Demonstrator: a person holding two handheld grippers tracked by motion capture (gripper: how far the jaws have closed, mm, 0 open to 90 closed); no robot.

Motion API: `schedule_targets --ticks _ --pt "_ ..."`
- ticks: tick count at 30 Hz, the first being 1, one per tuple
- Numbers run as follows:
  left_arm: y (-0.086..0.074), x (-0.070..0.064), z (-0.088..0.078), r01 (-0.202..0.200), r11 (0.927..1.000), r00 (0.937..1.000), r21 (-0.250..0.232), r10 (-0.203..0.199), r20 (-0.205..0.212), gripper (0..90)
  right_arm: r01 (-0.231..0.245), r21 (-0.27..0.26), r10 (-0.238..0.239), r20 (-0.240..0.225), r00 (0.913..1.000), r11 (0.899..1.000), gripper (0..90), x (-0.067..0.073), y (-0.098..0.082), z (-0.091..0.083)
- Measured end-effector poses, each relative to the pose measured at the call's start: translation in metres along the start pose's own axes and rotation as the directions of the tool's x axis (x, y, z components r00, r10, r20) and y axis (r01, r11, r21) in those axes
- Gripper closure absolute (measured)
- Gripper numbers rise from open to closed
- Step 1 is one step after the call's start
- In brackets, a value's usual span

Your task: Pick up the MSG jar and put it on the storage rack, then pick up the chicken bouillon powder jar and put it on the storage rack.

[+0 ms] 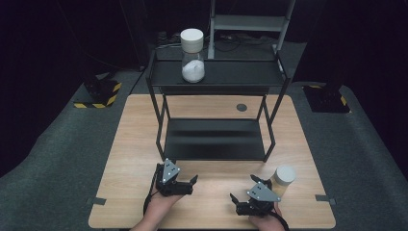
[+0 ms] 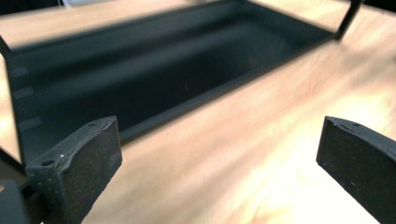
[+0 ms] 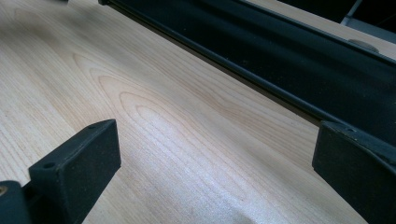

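Jar (image 1: pixel 283 179) with a pale lid stands near the table's (image 1: pixel 125 163) front right edge, just beside the right gripper (image 1: pixel 243 190) and well apart from the left gripper (image 1: pixel 185 180); bare wood lies open between the black shelf (image 1: pixel 214 139) and the front edge. A second jar (image 1: pixel 193 55) holding white powder stands on the shelf's top tier. Both grippers hover low over the table with jaws wide apart, gripping nothing.
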State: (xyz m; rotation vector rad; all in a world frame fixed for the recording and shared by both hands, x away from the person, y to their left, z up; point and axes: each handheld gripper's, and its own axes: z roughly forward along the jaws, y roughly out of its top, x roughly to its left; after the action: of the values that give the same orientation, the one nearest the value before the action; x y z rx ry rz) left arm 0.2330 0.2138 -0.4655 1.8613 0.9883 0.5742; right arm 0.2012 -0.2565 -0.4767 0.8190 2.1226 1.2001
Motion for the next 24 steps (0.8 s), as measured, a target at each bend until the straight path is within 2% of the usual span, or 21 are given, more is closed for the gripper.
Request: schedule_targets --ticks 3,4,7,9,14,20,24 --pt "-0.007 -0.001 0.002 -0.022 0.9994 0.9998 0.027 0.022 0.003 0.3 -0.001 0.003 0.001 0.001 1.0 1.0 0.4 0.0 0.0 0.0" --pt "-0.004 -0.001 0.003 -0.03 0.9982 0.9995 0.052 0.03 0.003 0.3 -0.002 0.002 0.002 0.003 1.0 1.0 0.4 0.0 0.0 0.0" --pt "-0.006 -0.004 0.001 -0.066 0.9967 0.9978 0.046 0.066 0.0 0.3 -0.004 0.001 0.004 0.006 1.0 1.0 0.4 0.0 0.0 0.0" --pt "-0.005 -0.006 0.0 -0.103 0.9932 0.9946 0.053 0.103 0.004 0.4 0.001 0.004 -0.001 0.006 1.0 1.0 0.3 0.001 0.001 0.0" --pt "-0.007 -0.016 -0.002 -0.161 0.9854 0.9869 0.056 0.161 -0.006 0.5 0.005 0.002 -0.006 0.015 0.9999 1.0 0.3 0.003 0.0 0.0" --pt "-0.008 -0.021 -0.003 -0.192 0.9795 0.981 0.059 0.194 -0.014 0.6 0.004 -0.006 -0.004 0.013 0.9999 1.0 0.3 0.005 0.0 0.001" --pt "-0.009 -0.021 -0.003 -0.193 0.9797 0.9809 0.055 0.194 -0.016 0.7 0.011 -0.016 -0.011 0.007 0.9999 1.0 0.5 0.006 -0.001 0.0"
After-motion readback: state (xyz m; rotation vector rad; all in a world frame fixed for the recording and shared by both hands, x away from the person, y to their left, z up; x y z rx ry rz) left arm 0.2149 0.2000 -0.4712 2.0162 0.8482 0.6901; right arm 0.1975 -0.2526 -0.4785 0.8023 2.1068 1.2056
